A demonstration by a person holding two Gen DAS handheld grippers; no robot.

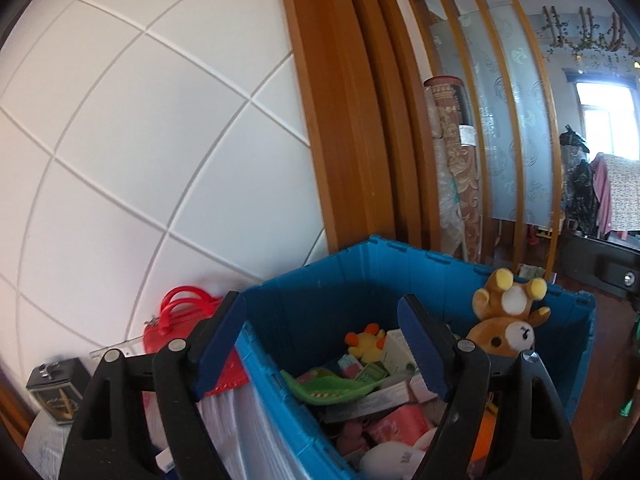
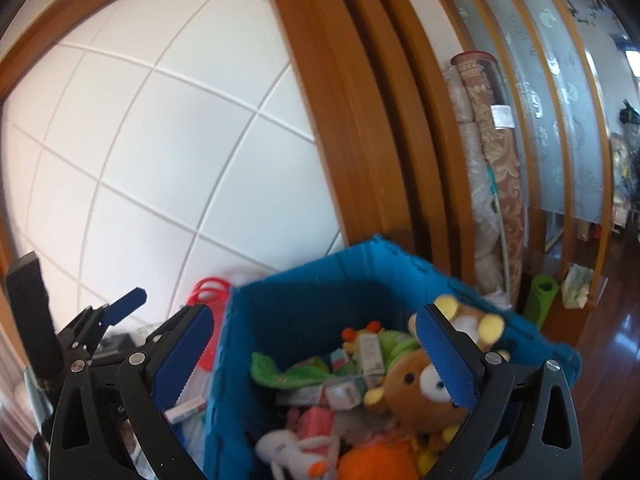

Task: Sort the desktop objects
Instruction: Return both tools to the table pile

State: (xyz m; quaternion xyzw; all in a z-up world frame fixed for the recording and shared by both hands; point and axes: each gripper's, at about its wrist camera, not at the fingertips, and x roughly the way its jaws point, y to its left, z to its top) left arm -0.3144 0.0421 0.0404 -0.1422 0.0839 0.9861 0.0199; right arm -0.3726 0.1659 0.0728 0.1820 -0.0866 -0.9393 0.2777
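- The left gripper stood wide, nothing between its pads.
- The right gripper was wide too, empty.
- The blue crate lay at six o'clock, the bear plush at its four o'clock.

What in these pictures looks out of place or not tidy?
The blue crate is very full: toys and small boxes lie mixed in a heap. The brown plush bear lies upside down on top, near the rim at the right, feet in the air. Nothing seems spilled or broken. Both grippers are open and hold nothing.
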